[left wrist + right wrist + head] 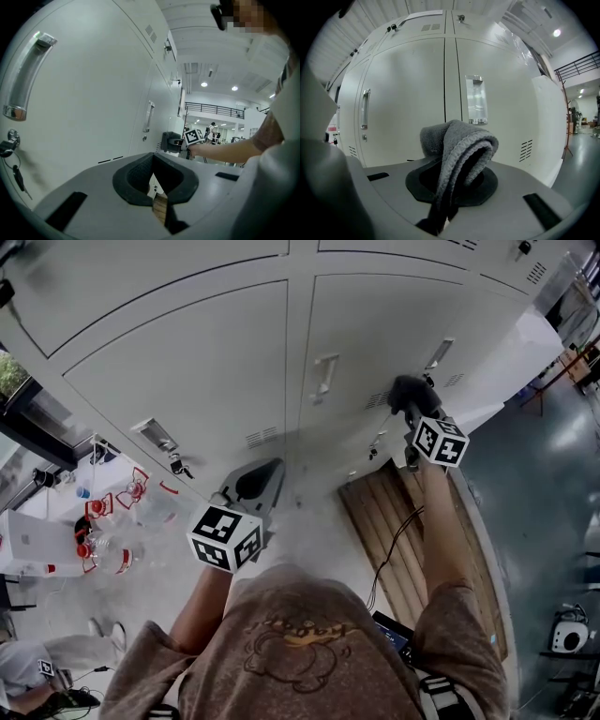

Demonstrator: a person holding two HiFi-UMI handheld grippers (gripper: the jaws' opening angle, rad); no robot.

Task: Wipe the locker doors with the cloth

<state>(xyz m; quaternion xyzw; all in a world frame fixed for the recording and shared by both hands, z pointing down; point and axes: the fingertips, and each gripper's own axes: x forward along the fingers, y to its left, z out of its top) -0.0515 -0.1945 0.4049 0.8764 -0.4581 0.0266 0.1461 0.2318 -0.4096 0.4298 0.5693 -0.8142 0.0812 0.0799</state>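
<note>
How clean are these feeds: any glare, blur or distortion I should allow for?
Head view: heavy fisheye bows the doors, and the floor at right shows glare. Left gripper view: dark corners, the handle curves, the ceiling lights blow out. Right gripper view: the cloth is sharp, the doors bulge, and the shiny plate glints.

Locker doors [408, 93]: painted metal, smooth, matt pale grey. Door handle [365, 108]: polished metal, glossy (reflections visible). Cloth [461, 140]: grey fabric, rough looped pile, stitched edge. Slatted board [403, 521]: bare wood, dull.
</note>
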